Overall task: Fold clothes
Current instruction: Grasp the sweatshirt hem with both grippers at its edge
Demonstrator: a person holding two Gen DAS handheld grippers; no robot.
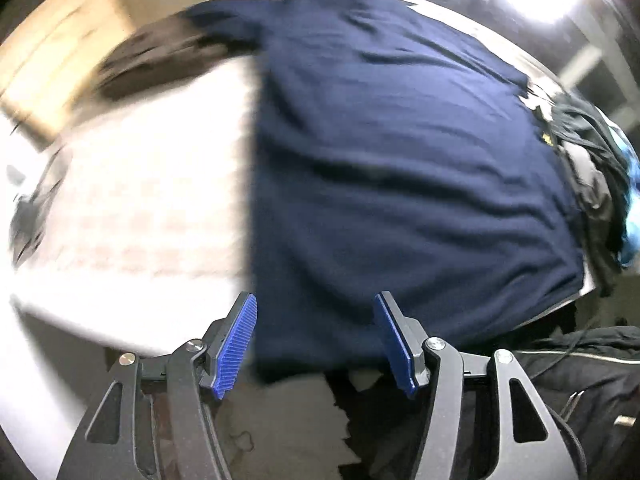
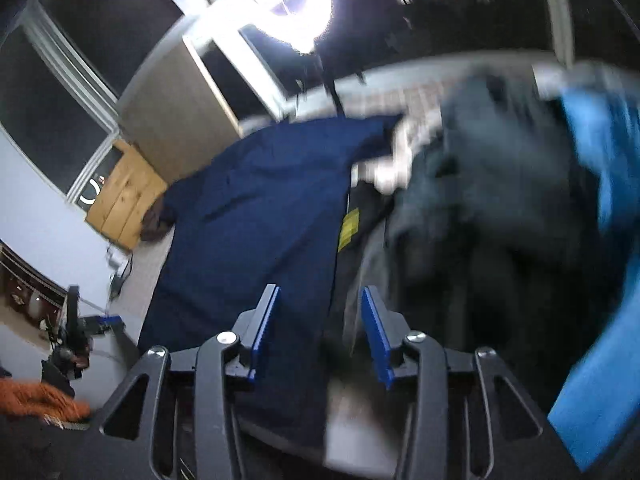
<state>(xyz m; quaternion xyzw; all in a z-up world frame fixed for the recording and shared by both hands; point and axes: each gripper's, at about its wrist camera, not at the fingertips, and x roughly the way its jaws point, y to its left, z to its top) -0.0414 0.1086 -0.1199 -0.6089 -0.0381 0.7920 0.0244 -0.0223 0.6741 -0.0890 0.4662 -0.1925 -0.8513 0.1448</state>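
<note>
Hovering over a navy shirt [image 1: 400,168] spread flat on the white bed [image 1: 152,216].
Left tool [image 1: 316,340] and right tool [image 2: 320,336] both gape, pinching nothing; a heap of dark clothes [image 2: 488,184] lies beside the shirt.

A navy blue garment [image 1: 400,184] lies spread mostly flat, with shallow wrinkles, over a pale checked surface whose kind is unclear. Its near hem hangs over the near edge. Just right of it sits a jumbled heap of dark grey, black and bright blue clothes [image 2: 500,200], blurred, unfolded.
</note>
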